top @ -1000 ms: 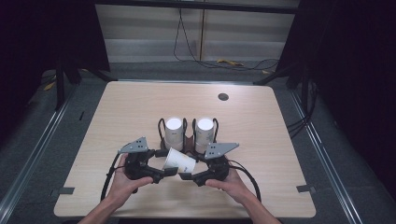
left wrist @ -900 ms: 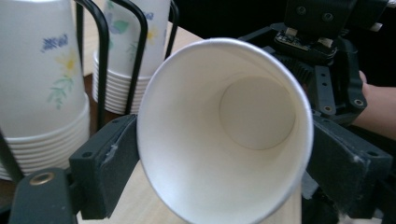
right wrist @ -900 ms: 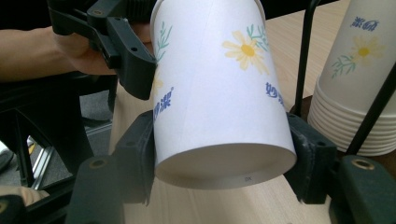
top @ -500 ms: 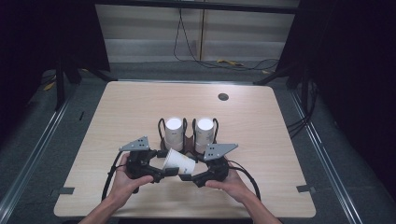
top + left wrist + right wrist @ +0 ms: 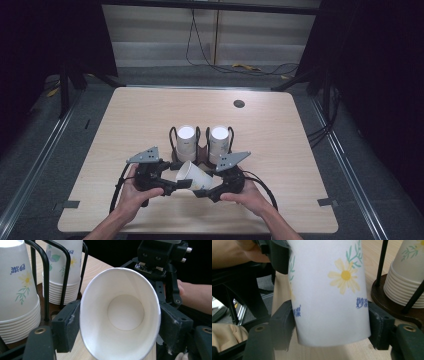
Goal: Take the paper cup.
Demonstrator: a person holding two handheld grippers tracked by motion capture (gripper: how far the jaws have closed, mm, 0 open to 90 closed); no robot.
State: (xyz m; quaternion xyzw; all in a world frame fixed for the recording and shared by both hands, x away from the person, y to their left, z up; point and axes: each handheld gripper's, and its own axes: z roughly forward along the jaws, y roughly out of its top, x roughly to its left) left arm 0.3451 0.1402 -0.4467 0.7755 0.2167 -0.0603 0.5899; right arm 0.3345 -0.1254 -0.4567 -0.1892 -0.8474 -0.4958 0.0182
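Between the two grippers, just in front of the cup rack [image 5: 200,156], a single paper cup [image 5: 195,175] lies on its side in the air above the table [image 5: 300,150] — its open mouth toward the left gripper [image 5: 172,186], its base toward the right gripper [image 5: 202,192]. In the left gripper view the cup's rim [image 5: 120,315] is squeezed into an oval between the two black pads, which press on it from both sides; these jaws have just been closing and now grip the mouth end. In the right gripper view the cup's flowered wall [image 5: 329,297] stands between the pads near its base; these jaws have just been opening, and whether the pads still press on the paper I cannot tell.

Behind the cup, the rack holds two stacks of upturned cups side by side — the left stack [image 5: 186,140] and the right stack [image 5: 219,141] — each ringed by black wire loops on a dark round base. Beyond the rack, toward the far right of the table, sits a small dark disc [image 5: 239,104].
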